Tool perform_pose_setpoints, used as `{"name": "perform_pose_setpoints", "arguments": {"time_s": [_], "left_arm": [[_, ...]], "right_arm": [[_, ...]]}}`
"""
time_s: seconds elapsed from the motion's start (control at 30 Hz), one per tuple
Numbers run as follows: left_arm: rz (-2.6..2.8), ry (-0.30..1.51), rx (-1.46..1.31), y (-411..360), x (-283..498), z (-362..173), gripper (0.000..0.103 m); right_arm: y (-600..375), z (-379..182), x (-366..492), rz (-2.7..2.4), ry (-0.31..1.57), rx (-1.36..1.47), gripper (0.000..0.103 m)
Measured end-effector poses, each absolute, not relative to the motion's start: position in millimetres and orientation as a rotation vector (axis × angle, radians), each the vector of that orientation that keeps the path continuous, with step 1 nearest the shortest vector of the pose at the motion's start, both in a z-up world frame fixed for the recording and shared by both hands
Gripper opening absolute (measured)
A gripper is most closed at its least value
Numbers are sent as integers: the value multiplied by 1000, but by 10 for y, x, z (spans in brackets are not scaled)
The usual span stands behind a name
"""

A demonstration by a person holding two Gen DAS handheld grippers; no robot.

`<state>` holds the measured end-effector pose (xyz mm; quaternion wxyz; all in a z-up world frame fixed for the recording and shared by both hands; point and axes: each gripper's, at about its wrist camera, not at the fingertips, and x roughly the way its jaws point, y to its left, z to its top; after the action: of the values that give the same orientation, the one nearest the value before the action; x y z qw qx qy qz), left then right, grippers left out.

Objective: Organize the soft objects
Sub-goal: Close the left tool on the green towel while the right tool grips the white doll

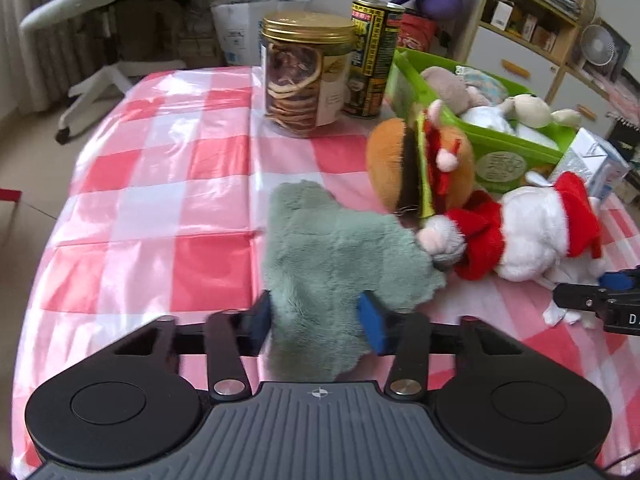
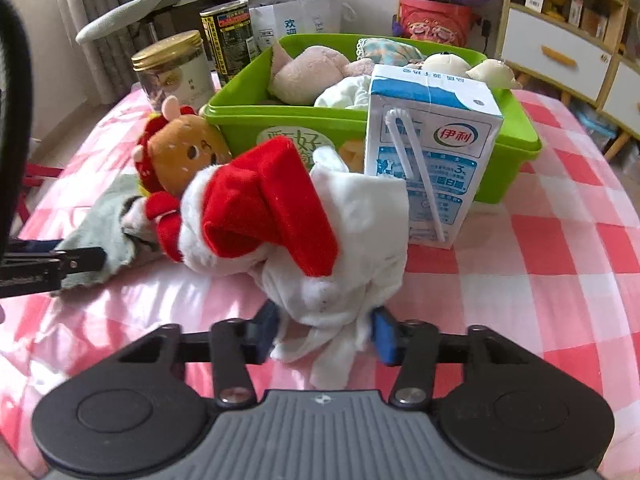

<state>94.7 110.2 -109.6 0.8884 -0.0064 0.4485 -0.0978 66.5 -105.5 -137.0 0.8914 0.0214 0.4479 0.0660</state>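
A grey-green fluffy cloth (image 1: pixel 336 256) lies on the checked tablecloth, and my left gripper (image 1: pixel 318 322) has its blue pads on both sides of the cloth's near end. A white plush with red hat and sleeves (image 2: pixel 280 216) lies in front of the green bin (image 2: pixel 516 128); my right gripper (image 2: pixel 326 334) has its pads around the plush's white lower end. A burger plush (image 1: pixel 420 164) leans against the bin (image 1: pixel 520 144), touching the cloth. The bin holds several soft toys. The cloth also shows at the left of the right wrist view (image 2: pixel 100 232).
A gold-lidded jar (image 1: pixel 306 76) and a tall can (image 1: pixel 370 60) stand behind the cloth. A milk carton (image 2: pixel 432 160) stands against the bin's front, right beside the white plush. An office chair and shelves stand beyond the table.
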Motion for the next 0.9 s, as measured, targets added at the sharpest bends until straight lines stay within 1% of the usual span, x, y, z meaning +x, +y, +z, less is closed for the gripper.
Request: {"name": "perform_pose_setpoints", "arguments": {"time_s": [0.03,0.1,0.2,0.33,0.47,0.53,0.6,0.67,0.7,0.73,0.77,0.8,0.9], "left_arm": [[-205,942,-26,1111,940,-1083,34],[-213,957,-38,1124,915,-1056,22],[-237,979,-51,1141,853,-1004,15],[-289,1007,-62,1137,732,-964,14],[-362,1065,-114,1108,643,-976,14],[-380,1075,-114,1056,610,-970,14],[-397,1074,-103,984,584,-950,17],[-404,1052,-71,889,554,-927,23],[-404,1037,-53,843,540,-915,31],[-410,1028,-35,794,530,-910,36],[-414,1022,-19,759,521,-905,44],[-416,1018,-6,725,512,-906,49],[-419,1022,25,659,527,-935,50]], "right_arm": [[-1079,-1354,647,150,931,49,13],[-1134,-1322,601,167,934,48,9],[-1276,-1249,485,194,939,62,6],[-1422,-1168,340,217,940,80,3],[-1609,-1192,239,183,1034,144,3],[-1664,-1224,174,183,1049,160,3],[-1679,-1221,143,175,1033,146,4],[-1674,-1198,129,177,1007,137,9],[-1674,-1189,128,177,996,138,18],[-1675,-1182,146,176,987,142,28],[-1669,-1175,157,178,976,148,33],[-1662,-1169,158,183,969,151,37],[-1617,-1162,225,193,954,158,37]]}}
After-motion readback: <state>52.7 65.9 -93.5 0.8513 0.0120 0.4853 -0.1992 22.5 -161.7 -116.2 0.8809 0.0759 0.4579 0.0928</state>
